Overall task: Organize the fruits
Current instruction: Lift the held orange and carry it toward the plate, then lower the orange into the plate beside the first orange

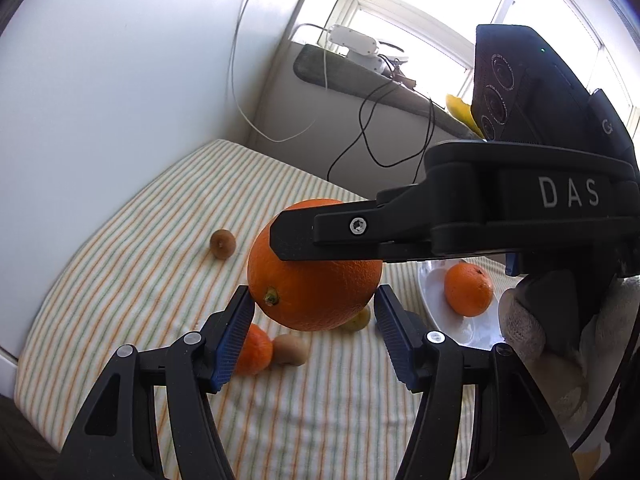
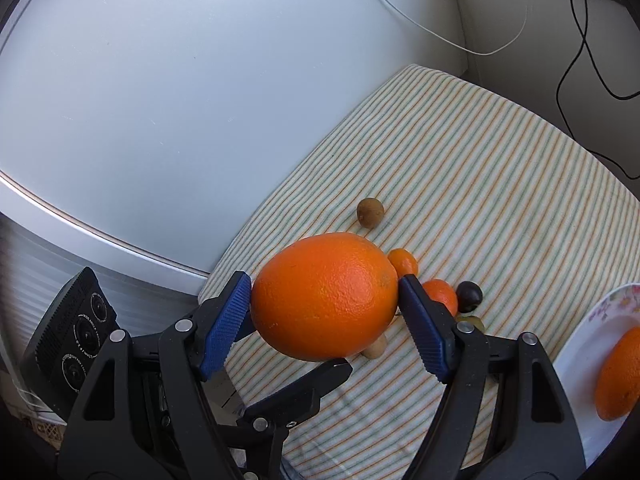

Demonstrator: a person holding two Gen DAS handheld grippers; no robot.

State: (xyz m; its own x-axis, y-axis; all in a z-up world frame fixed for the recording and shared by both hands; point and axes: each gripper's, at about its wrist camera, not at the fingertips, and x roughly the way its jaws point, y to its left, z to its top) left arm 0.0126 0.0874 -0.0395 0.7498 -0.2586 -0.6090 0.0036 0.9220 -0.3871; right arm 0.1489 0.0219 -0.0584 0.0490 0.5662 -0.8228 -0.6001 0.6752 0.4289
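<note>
Home: striped tablecloth (image 2: 480,160), floral plate (image 2: 612,304), window (image 1: 440,0).
</note>
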